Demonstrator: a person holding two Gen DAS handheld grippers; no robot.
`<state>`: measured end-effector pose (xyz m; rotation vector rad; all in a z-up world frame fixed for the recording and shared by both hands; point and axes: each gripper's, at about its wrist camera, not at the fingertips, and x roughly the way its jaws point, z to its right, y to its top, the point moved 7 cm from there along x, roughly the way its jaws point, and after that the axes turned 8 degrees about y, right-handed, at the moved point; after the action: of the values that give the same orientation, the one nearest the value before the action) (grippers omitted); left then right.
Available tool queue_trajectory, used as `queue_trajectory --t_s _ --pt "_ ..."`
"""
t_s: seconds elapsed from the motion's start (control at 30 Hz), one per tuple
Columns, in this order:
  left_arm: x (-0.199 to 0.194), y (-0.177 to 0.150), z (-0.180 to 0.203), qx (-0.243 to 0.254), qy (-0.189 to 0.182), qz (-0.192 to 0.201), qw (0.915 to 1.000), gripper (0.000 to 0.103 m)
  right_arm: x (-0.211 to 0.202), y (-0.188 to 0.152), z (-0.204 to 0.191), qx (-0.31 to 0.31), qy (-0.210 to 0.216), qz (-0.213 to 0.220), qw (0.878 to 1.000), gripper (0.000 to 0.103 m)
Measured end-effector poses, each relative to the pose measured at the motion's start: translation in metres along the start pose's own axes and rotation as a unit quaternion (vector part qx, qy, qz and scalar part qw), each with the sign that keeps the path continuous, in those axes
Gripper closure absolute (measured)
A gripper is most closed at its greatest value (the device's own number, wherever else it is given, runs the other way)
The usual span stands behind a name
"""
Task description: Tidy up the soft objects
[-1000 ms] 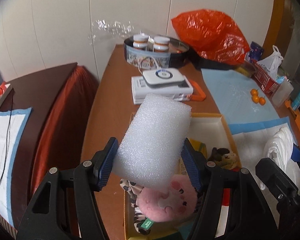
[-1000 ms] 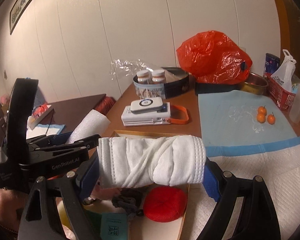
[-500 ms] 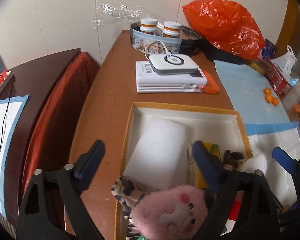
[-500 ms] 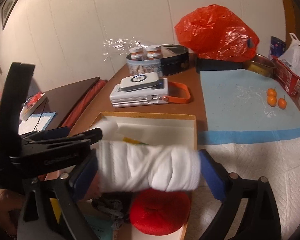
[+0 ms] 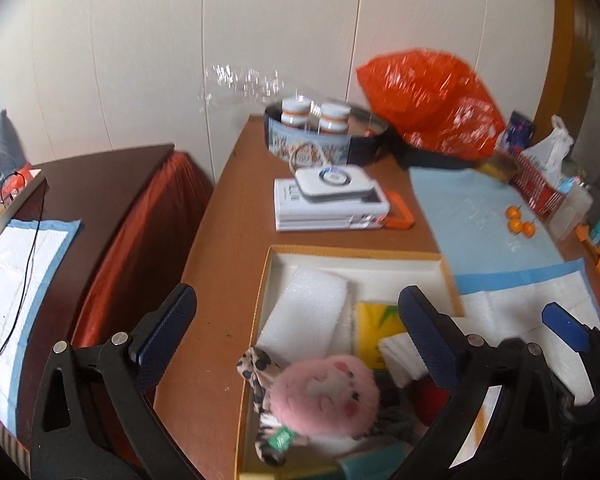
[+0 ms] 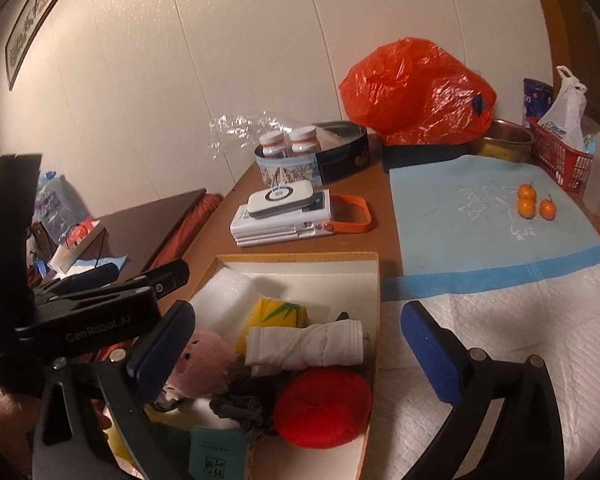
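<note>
The table (image 5: 228,240) carries a shallow box (image 6: 374,280) with a yellow rim, and that box now takes in both pieces that were held a second ago. The foam block (image 5: 308,312), which sat clamped in the left gripper (image 5: 296,332), lies flat in the far left corner of the box, touching its left wall. The rolled white cloth (image 6: 304,346), which was pinched in the right gripper (image 6: 298,354), rests across the middle of the box, on top of a yellow packet (image 6: 278,314) and just behind a red cushion (image 6: 322,406). A pink plush toy (image 5: 324,398) and a leopard-print scrap (image 5: 256,364) fill the near left part.

Judging by this, two soft things have just been dropped off, and both tools are free for the next pick; whether more soft things wait outside the box cannot be told from here.

The left gripper's jaws are opening, close to as wide as they go, with nothing between the pads. It tilts down over the box's left rim, above the foam. The right gripper's jaws stand fully apart and hold nothing; it points down at the box's right side, the cloth lying clear below it.
</note>
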<state>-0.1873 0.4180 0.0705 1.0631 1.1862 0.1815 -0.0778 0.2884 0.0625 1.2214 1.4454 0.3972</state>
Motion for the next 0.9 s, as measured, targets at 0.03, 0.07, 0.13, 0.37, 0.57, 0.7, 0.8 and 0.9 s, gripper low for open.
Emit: queue_trajectory --t_s 0.03,0.07,0.13,0.37,0.57,0.7,0.8,0.9 --pt "-0.006 0.0 0.001 -0.001 -0.002 0.005 1.0 0.001 -0.008 0.002 0.0 0.001 -0.001 0.01 1.0 0.0" --pt "-0.016 0.0 0.002 -0.001 -0.006 0.012 0.9999 0.001 -0.015 0.004 -0.001 0.001 -0.003 0.019 1.0 0.0" --pt "-0.033 0.001 0.005 0.002 -0.01 0.025 0.9996 0.001 -0.03 0.009 -0.003 -0.003 -0.009 0.038 0.999 0.0" --pt "-0.09 0.007 0.01 0.018 0.015 0.066 0.9975 0.001 -0.096 0.028 -0.022 -0.049 -0.038 0.129 0.99 0.0" --pt "-0.125 0.002 0.011 0.007 0.043 0.063 0.997 0.001 -0.123 0.027 -0.027 -0.062 -0.108 0.137 0.983 0.0" --pt "-0.156 -0.006 0.003 -0.016 0.094 0.085 0.9918 0.001 -0.142 0.027 -0.022 -0.057 -0.093 0.157 0.981 0.0" --pt "-0.174 -0.014 -0.003 -0.028 0.157 0.091 0.983 0.001 -0.155 0.026 -0.011 -0.043 -0.079 0.169 0.982 0.0" --pt "-0.182 -0.024 0.003 -0.037 0.148 0.077 0.9853 0.001 -0.167 0.026 0.004 -0.03 -0.072 0.171 0.982 0.0"
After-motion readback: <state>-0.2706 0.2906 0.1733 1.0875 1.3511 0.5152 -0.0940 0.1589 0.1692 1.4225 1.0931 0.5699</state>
